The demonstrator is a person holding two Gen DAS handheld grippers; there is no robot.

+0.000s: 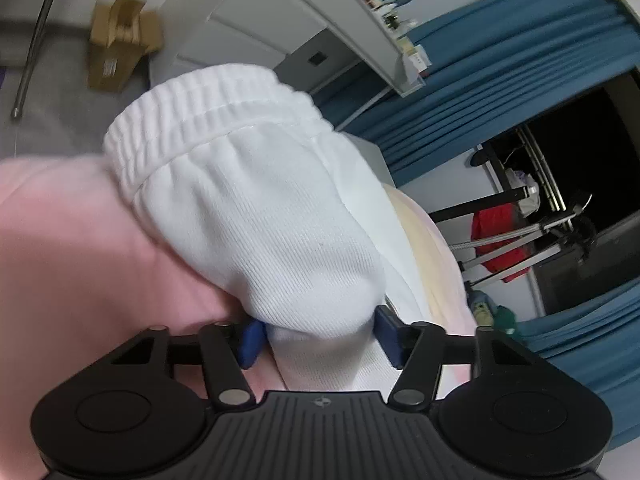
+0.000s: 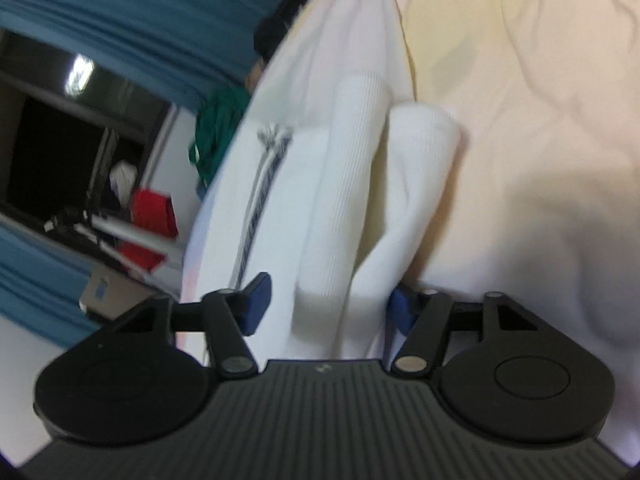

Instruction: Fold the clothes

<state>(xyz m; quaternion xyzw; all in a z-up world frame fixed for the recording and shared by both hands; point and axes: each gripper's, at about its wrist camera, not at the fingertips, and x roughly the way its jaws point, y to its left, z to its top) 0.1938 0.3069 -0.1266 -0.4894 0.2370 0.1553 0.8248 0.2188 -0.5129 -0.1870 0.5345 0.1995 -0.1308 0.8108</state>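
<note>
A white ribbed garment with an elastic waistband (image 1: 256, 200) hangs bunched up in front of the left wrist camera. My left gripper (image 1: 318, 338) has its blue fingertips (image 1: 250, 342) on either side of a thick wad of this cloth and is shut on it. In the right wrist view the same white garment (image 2: 344, 208) lies in long folds, with a dark striped drawstring (image 2: 260, 192) at its left. My right gripper (image 2: 328, 306) is shut on a bunch of the white cloth, its jaws held wide by it.
Pale pink and cream bedding (image 2: 520, 120) lies under the garment, also seen in the left wrist view (image 1: 72, 248). A cardboard box (image 1: 120, 44), blue curtains (image 1: 500, 72), a white shelf (image 1: 360, 20), a dark window and a rack with a red cloth (image 1: 500, 236) surround it.
</note>
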